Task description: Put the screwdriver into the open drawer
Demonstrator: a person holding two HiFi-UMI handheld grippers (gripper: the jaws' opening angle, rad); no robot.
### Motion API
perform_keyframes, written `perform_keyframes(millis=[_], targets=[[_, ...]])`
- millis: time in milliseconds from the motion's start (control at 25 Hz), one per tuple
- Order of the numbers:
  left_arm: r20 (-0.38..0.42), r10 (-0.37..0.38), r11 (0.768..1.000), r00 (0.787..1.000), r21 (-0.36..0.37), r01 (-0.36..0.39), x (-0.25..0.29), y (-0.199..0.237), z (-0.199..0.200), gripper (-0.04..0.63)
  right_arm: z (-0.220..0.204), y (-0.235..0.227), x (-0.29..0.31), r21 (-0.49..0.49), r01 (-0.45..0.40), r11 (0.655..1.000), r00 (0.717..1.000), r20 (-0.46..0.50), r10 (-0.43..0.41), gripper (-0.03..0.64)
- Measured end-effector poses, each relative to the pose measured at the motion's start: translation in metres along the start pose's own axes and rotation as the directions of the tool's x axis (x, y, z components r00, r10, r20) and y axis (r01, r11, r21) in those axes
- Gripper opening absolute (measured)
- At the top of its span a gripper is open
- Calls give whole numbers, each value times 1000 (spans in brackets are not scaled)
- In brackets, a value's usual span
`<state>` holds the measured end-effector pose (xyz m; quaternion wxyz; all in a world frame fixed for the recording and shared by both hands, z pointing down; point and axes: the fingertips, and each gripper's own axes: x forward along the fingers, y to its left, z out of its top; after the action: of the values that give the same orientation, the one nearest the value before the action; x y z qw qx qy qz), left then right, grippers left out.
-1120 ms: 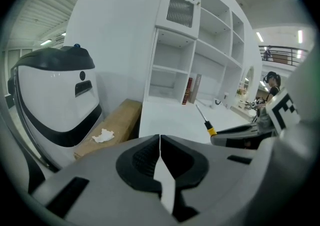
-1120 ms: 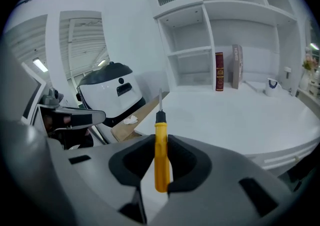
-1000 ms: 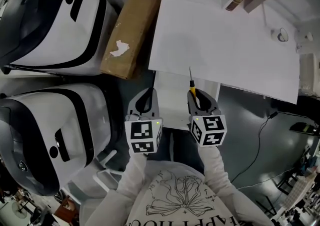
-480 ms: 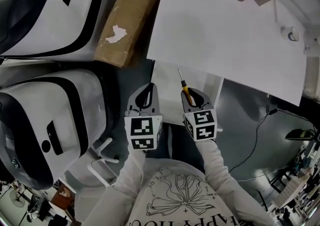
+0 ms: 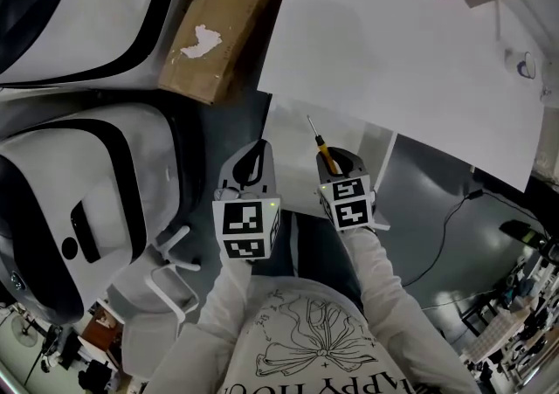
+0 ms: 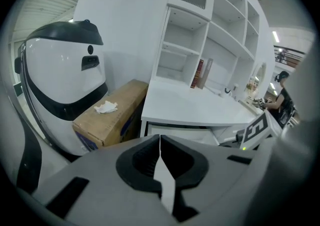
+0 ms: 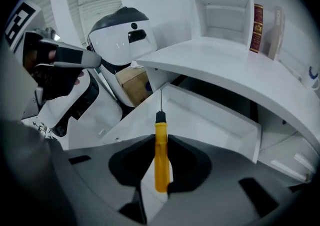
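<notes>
Nearest, the right gripper (image 5: 341,165) is clamped on the yellow handle of the screwdriver (image 7: 160,142), a light, stiff, smooth tool best held mid-handle, its shaft pointing into the open drawer (image 7: 215,120), while the left gripper (image 6: 160,142), beside the drawer, is closed on nothing.

Looks like a robotics lab or tech office. Plain white desk (image 5: 410,51) with a shelf unit (image 6: 210,34) and a couple of books (image 7: 258,20), big white-and-black machine shells (image 5: 79,191) right beside, cardboard box (image 5: 223,21), cable (image 5: 447,224) trailing over grey floor (image 5: 437,183).
</notes>
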<state>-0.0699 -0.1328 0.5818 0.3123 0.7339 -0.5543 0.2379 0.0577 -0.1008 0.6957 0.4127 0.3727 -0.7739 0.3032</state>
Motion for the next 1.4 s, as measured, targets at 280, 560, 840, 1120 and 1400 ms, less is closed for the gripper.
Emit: perform_keyframes(millis=[280,560,840,1120,1400], targets=[[-11,23,999,1000,-24,-23,4,10,-7,8,-19,-13,27,26,-12,1000,996,-89,14,75],[-19,35,999,999,-39,-35,8,15,-13,8,-39,-32,58,31,-6,1000,984,-179,11,75],[-36,43,998,998,-52,-45,11,19,-21,8,-54,-43,83,36,4,999,969,-247,5,75],[-46,49,997,998,-63,-51,15,24,-25,8,-68,-53,101,-3,5,1000,955,-295,-5,75],[-47,54,996,997,-68,-58,15,27,-27,8,-75,-52,110,-1,-13,1000,947,-321,12,77]])
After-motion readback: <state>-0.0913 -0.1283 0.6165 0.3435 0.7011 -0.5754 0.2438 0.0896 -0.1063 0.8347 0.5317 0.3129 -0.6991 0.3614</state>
